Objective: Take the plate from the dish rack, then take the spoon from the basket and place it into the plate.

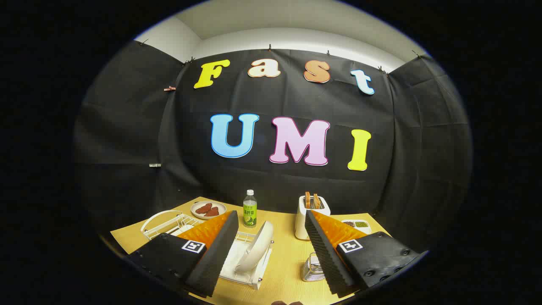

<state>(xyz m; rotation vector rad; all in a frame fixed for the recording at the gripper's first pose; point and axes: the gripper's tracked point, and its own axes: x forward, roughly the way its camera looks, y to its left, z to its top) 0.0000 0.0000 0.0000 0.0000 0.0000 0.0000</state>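
Hovering above the near edge of the table (pixel 283 262), the gripper (pixel 271 218) has its fingers spread wide apart, with nothing between them and neither one touching anything. In the gap between the fingers, low and toward the left one, stands the rack (pixel 245 271), a white wire frame on a white tray. The plate (pixel 256 248) sits in it, white, on edge and leaning, its rim just beside the inner face of the left finger. More white wire of the rack, with a curved loop, shows to the outside of the left finger.

By the inner edge of the right finger, near its base, is the basket (pixel 312 267), a small metal mesh holder standing on the table; the finger covers part of it. The spoon is probably inside it, but the contents are too small and too hidden to make out.

Beyond the fingertips, toward the far edge of the table, a green bottle (pixel 250 209) with a white cap stands upright. To its left lies a dish (pixel 208 209) holding two reddish-brown pieces. To the right of the bottle, just ahead of the right fingertip, stands a white toaster (pixel 311 214) with two slices upright in its slots. Beyond the right finger lies a small white tray (pixel 358 224) with dark and green contents in separate compartments. Black cloth hangs behind the table.
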